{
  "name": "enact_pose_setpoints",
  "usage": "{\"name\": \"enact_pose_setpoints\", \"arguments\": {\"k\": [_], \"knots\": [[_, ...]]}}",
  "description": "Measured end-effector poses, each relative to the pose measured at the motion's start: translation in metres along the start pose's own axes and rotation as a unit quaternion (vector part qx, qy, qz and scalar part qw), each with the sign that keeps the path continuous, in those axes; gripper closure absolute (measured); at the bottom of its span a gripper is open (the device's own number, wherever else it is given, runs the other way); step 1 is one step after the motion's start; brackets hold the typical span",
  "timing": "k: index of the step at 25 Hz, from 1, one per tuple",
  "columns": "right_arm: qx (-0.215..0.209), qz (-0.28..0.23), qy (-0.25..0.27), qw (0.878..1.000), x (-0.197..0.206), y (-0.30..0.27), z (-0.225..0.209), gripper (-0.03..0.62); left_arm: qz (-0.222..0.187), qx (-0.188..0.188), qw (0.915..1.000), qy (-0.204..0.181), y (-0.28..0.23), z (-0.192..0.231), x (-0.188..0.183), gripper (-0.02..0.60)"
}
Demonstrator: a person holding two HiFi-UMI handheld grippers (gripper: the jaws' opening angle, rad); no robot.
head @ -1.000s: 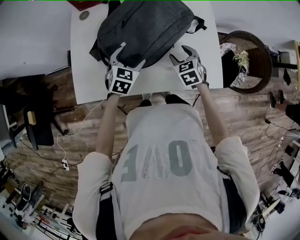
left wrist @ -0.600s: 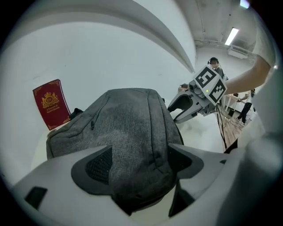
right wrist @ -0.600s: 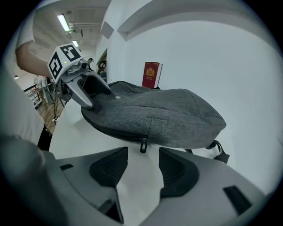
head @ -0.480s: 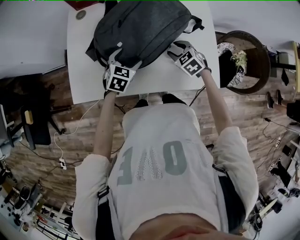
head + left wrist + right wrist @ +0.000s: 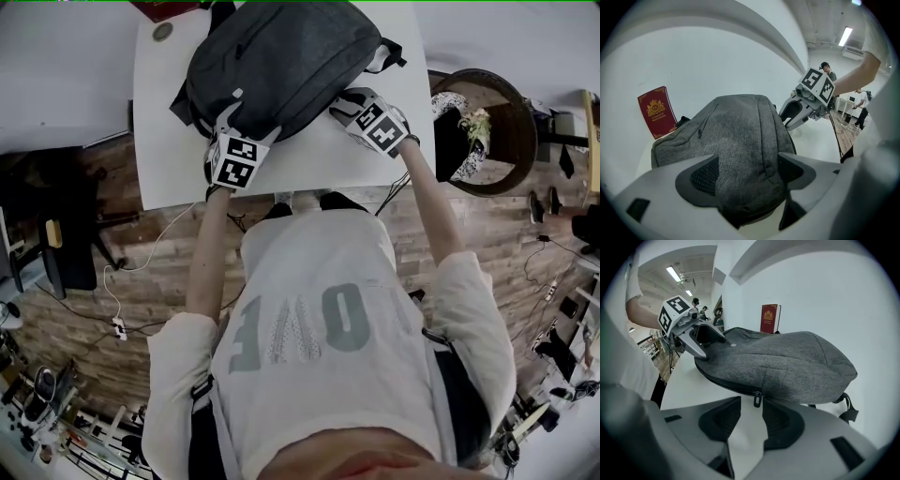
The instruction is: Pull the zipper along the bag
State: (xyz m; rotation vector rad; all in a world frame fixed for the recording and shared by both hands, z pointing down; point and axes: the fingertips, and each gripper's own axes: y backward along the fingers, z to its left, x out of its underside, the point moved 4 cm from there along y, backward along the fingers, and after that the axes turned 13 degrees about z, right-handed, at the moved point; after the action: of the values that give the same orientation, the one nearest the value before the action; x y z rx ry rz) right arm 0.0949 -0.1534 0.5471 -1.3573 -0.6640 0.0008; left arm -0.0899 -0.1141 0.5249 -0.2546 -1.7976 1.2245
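Note:
A grey fabric bag lies on the white table. My left gripper is at the bag's near left end. In the left gripper view the bag bulges between the pads of that gripper, which is shut on the fabric. My right gripper is at the bag's near right edge. The black zipper pull hangs from the seam between the tips of the right gripper. Its jaws have just been closing, and a gap still shows beside the pull.
A red booklet stands against the wall behind the bag, and a small round disc lies at the table's far left. A black strap trails from the bag's right end. A round wooden stand is right of the table.
My right gripper moved in and down to the bag's edge, rolled, and its jaws narrowed around the zipper pull. The left gripper stayed on the bag's end.

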Motion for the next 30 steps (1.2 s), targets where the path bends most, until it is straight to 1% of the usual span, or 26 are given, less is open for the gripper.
{"name": "enact_pose_setpoints", "arguments": {"k": [3, 5, 10, 15, 22, 25, 30], "knots": [[0.019, -0.005, 0.000, 1.000, 0.000, 0.003, 0.000, 0.484, -0.002, -0.002, 1.0000, -0.002, -0.001, 0.000, 0.001, 0.199], [0.027, -0.006, 0.001, 1.000, -0.001, 0.002, 0.000, 0.503, -0.003, -0.003, 1.0000, -0.002, -0.001, 0.000, 0.001, 0.199], [0.045, -0.009, 0.003, 0.999, 0.001, 0.003, 0.000, 0.516, -0.005, -0.005, 1.0000, -0.002, 0.000, 0.000, 0.000, 0.199], [0.046, -0.024, -0.022, 0.998, 0.001, 0.008, 0.003, 0.532, -0.008, -0.009, 0.9999, -0.003, 0.000, 0.000, 0.000, 0.199], [0.061, -0.012, -0.021, 0.998, 0.001, -0.004, -0.004, 0.535, -0.008, -0.011, 0.9999, -0.003, 0.001, 0.000, 0.000, 0.199], [0.053, -0.008, -0.023, 0.998, 0.003, -0.005, -0.003, 0.558, -0.009, -0.011, 0.9999, -0.003, 0.000, -0.001, 0.000, 0.199], [0.047, -0.007, -0.043, 0.998, 0.006, -0.001, 0.002, 0.562, -0.013, -0.009, 0.9999, -0.002, -0.001, 0.001, 0.002, 0.199]]}}
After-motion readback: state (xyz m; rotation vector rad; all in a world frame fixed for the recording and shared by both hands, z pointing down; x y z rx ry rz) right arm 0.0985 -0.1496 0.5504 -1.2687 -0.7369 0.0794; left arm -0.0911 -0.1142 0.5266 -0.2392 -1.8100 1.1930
